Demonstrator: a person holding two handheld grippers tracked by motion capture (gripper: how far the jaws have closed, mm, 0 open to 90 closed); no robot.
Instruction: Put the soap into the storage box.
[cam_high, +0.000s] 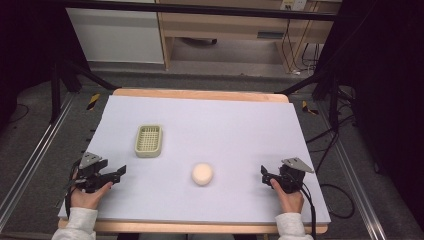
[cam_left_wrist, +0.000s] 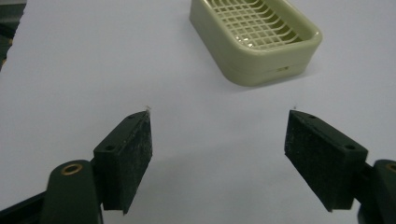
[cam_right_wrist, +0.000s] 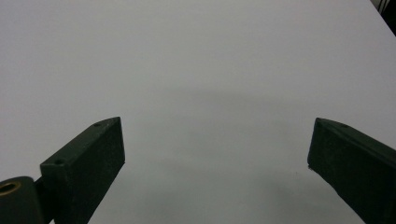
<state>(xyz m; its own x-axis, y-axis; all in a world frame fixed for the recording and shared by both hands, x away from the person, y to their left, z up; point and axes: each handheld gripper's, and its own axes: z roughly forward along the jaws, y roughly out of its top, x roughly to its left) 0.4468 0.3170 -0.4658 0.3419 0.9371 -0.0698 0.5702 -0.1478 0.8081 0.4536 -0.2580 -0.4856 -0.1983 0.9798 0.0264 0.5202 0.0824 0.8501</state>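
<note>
We judged the work barely begun: the soap bar (cam_high: 202, 173) lay bare on the pale tabletop (cam_high: 240, 125), untouched, and the soap dish (cam_high: 149, 140) stood empty, well apart from it toward the far left. Getting the bar into the dish seemed wholly left to do. Our left gripper (cam_high: 120, 172) rested near the table's left edge, jaws spread wide with nothing between them, and the dish sat just ahead in the left gripper view. Our right gripper (cam_high: 263, 171) waited released at the right, facing blank tabletop. The soap looked round, smooth, cream-peach; the dish pale green with a grid insert.
</note>
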